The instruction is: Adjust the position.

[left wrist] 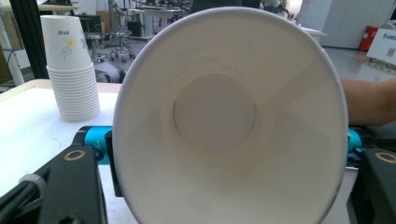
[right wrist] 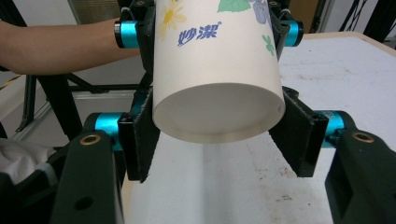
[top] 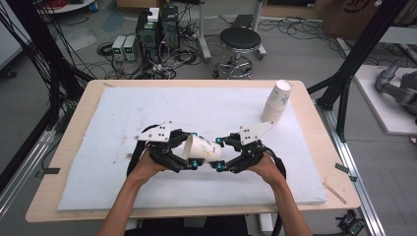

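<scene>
A paper cup [top: 202, 149] with a flower print and blue lettering lies on its side in the air above the white mat [top: 123, 113], held from both ends. My left gripper [top: 195, 150] is shut on its rim end. In the left gripper view the cup's open mouth [left wrist: 215, 112] faces the camera, between the jaws of that gripper [left wrist: 229, 154]. My right gripper [top: 218, 154] is shut on the base end. In the right gripper view the cup's base [right wrist: 215, 60] sits between its pads [right wrist: 140, 140], with the left gripper [right wrist: 210, 31] clamped farther up.
A tilted stack of several paper cups [top: 276, 101] stands at the mat's far right corner and appears as the stack [left wrist: 70, 70] in the left gripper view. The mat lies on a wooden table [top: 78, 113]. Beyond it are a black stool [top: 240, 39] and cabled equipment.
</scene>
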`<state>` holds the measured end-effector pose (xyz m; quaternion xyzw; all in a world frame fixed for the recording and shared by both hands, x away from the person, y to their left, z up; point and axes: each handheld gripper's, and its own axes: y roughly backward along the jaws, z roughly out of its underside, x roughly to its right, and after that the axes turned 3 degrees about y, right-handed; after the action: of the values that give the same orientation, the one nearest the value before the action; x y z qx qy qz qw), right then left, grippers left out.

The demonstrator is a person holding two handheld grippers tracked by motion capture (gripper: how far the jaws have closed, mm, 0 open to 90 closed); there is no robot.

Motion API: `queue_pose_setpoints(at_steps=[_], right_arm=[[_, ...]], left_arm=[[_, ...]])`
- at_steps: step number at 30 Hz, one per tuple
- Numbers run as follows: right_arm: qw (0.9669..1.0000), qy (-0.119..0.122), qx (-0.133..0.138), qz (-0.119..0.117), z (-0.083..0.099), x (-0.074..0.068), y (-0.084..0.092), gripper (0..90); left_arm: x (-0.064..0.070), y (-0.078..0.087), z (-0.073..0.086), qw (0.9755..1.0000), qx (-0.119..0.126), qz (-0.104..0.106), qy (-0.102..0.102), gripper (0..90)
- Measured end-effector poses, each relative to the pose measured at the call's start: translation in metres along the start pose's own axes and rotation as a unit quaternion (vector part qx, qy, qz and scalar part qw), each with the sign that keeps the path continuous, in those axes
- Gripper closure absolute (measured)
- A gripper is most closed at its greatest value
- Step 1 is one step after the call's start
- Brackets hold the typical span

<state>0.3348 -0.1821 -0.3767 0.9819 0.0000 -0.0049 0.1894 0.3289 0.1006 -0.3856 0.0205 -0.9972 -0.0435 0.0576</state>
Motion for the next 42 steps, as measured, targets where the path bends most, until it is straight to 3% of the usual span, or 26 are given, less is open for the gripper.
queue_pose_setpoints(at_steps=[11,14,21,27,30,36,39,42], right_arm=[[1.0,0.004,-0.003,0.0,0.0,-0.001,0.0,36.7],[1.0,-0.006,-0.005,0.002,-0.001,-0.001,-0.002,20.9],[0.9999,-0.011,-0.011,0.005,-0.001,-0.002,-0.004,13.9],[0.9991,-0.021,-0.021,0.029,-0.001,-0.003,-0.004,13.8],[0.9982,-0.025,-0.029,0.047,0.002,-0.004,-0.001,13.9],[0.9918,-0.044,-0.049,0.11,0.013,-0.008,0.003,13.9],[0.9861,-0.053,-0.056,0.147,0.02,-0.008,0.006,13.9],[0.9813,-0.065,-0.058,0.172,0.027,-0.009,0.009,13.9]], left_arm=[[0.001,0.0,-0.001,1.0,-0.002,0.0,-0.005,32.7],[0.001,0.001,-0.001,1.0,-0.005,-0.002,-0.006,32.7],[0.001,0.001,-0.001,0.9999,-0.008,-0.007,-0.008,33.1],[0.002,0.006,-0.003,0.9994,-0.021,-0.025,-0.011,33.1],[-0.001,0.011,-0.006,0.9984,-0.04,-0.038,-0.012,33.1],[-0.008,0.019,-0.015,0.9935,-0.094,-0.065,-0.009,33.0],[-0.014,0.022,-0.019,0.9886,-0.129,-0.078,-0.007,32.9],[-0.021,0.023,-0.023,0.982,-0.169,-0.084,-0.011,32.8]])
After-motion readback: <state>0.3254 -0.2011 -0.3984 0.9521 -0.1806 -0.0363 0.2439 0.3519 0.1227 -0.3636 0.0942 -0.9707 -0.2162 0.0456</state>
